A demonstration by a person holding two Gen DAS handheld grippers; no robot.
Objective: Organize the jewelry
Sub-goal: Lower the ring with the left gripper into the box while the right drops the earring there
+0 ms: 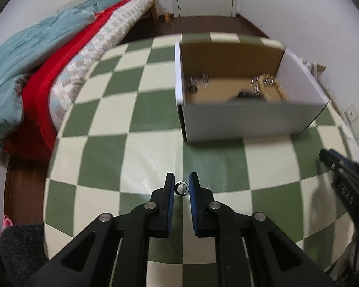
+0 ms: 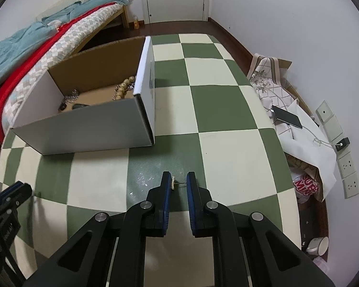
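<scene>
My left claw (image 1: 182,186) is clamped on a small ring (image 1: 182,188), just above the checkered tabletop (image 1: 155,124). My right claw (image 2: 179,183) pinches a stud earring (image 2: 174,183) by face and post tip. Box (image 1: 246,117) sits beyond both, beads (image 2: 124,88) and other jewelry inside.

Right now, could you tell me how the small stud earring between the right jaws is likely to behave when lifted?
The stud earring looks tiny, so probably very light. Its thin post spans the jaws end to end, so it could pivot or slip free. If dropped, its round head may roll on the checkered tabletop.
</scene>
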